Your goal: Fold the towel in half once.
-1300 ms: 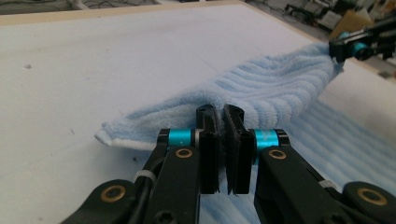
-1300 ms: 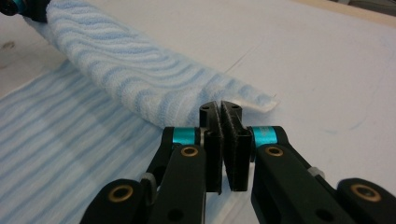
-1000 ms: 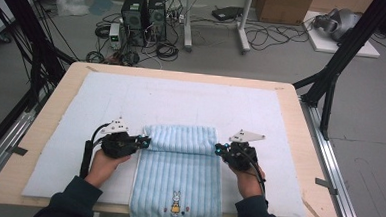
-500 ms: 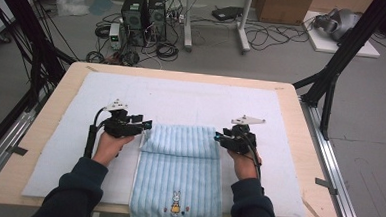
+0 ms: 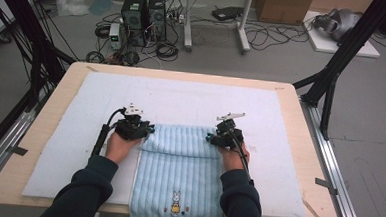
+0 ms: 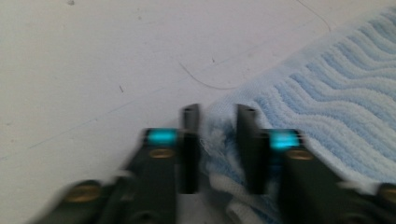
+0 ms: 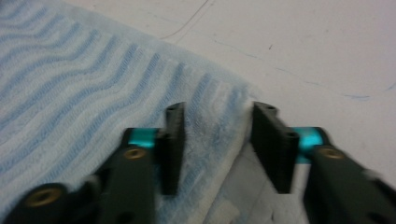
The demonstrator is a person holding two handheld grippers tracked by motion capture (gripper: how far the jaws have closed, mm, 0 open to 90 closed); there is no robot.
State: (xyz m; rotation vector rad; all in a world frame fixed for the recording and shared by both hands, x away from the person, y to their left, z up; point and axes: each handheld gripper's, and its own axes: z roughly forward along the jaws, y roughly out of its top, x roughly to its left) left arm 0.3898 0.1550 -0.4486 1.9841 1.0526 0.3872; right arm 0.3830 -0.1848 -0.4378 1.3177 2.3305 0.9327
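At the near middle of the padded table (image 5: 59, 131), a blue striped towel (image 5: 177, 173) with a small rabbit motif lies flat on the white mat (image 5: 191, 101), its near hem hanging over the table's front edge and its far end doubled back into a soft fold. One gripper works each far corner of that fold, apparently so the cloth can be lifted evenly and folded square. The left gripper (image 6: 218, 116) has just been closing, and its jaws now pinch the bunched corner of the towel tightly between them, a secure hold for carrying that side. The right gripper (image 7: 217, 114) has also been narrowing, yet its jaws stand apart, straddling the opposite corner with a visible gap beside the outer jaw; it seems still to be settling its grip rather than holding. Both hands rest low on the cloth, sleeves reaching in from the near edge. Beyond the table, computer towers (image 5: 143, 13) and tangled cables (image 5: 265, 37) sit on the grey floor.
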